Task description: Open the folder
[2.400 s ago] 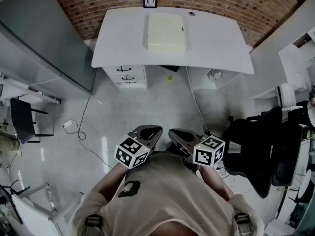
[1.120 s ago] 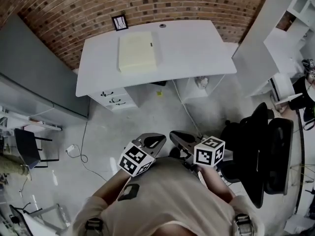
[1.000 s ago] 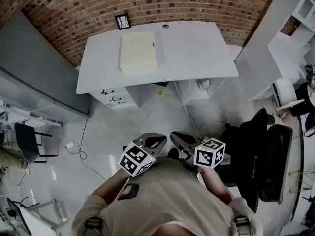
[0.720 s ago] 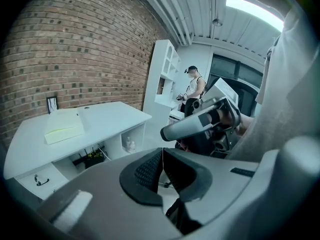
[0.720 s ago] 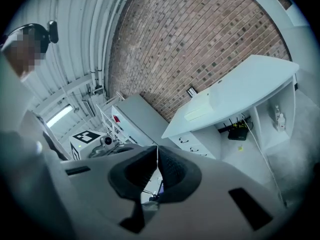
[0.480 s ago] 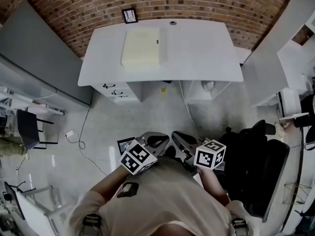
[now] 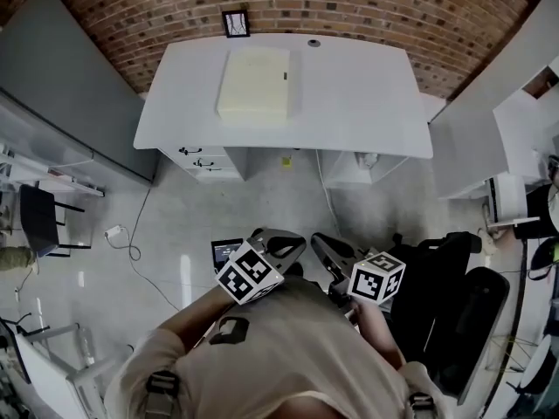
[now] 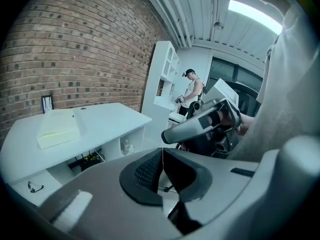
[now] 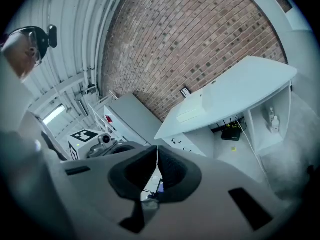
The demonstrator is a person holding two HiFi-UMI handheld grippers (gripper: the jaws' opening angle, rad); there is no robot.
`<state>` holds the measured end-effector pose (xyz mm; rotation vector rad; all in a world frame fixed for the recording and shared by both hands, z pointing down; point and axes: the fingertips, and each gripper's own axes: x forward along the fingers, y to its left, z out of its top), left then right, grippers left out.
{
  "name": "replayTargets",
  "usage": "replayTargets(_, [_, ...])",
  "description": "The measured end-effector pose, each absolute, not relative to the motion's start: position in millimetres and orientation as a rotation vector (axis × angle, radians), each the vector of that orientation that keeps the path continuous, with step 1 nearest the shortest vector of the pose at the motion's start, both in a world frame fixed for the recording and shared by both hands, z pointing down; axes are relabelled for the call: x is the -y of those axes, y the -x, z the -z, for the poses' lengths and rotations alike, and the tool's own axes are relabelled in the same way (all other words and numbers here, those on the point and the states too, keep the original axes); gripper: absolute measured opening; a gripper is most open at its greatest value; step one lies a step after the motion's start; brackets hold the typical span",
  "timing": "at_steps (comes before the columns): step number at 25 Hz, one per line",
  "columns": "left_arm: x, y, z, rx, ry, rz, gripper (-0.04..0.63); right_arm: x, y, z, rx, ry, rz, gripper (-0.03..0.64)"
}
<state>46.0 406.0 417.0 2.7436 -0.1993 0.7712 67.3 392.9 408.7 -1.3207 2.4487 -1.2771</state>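
**Both grippers pressed together, folder lying far off on the desk**

You are holding both grippers close in front of your chest, over the floor and well short of the desk. The left gripper (image 7: 281,239) is showing its jaws pressed together with nothing between them. The right gripper (image 7: 321,243) is doing the same, its pads meeting in a thin line. The two are sitting side by side, near each other but apart.

The folder (image 7: 254,83), pale and closed, is lying flat on the far left part of the white desk (image 7: 367,103). It is lying just in front of a small picture frame (image 7: 235,23) that is standing against the brick wall (image 7: 367,3). A dark office chair (image 7: 458,304) is standing to your right. A small screen (image 7: 225,253) is lying on the floor just left of the left gripper.
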Motion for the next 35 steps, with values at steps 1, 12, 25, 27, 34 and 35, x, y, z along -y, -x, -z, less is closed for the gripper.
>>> replayTargets(1, [-400.1,-45.0,-416.7,0.197,-2.744,-0.765,0.006,-388.1,-66.4,-409.0,-2.447,1.328,1.281,0.006])
replayTargets(12, [-330.0,-22.6,-414.1,0.201,-2.745,-0.716,0.006,-320.1,-37.6,-405.4,-2.529,1.348,1.28,0.006])
replayTargets(25, [-265.0,26.6,-410.6,0.16,-2.728,-0.627,0.006,-258.2,9.9,-399.9,-2.544,1.424,1.281,0.006])
replayTargets(27, [-255.8,37.6,-409.0,0.179,-2.73,-0.607,0.005,-249.5,22.8,-402.0,-2.565,1.403,1.302,0.006])
replayTargets(34, [-223.1,85.7,-412.0,0.289,-2.693,-0.541,0.006,-220.4,76.9,-408.7,-2.73,1.275,1.365,0.006])
replayTargets(35, [-219.2,91.0,-412.6,0.305,-2.689,-0.533,0.006,-217.2,82.5,-409.3,-2.752,1.263,1.369,0.006])
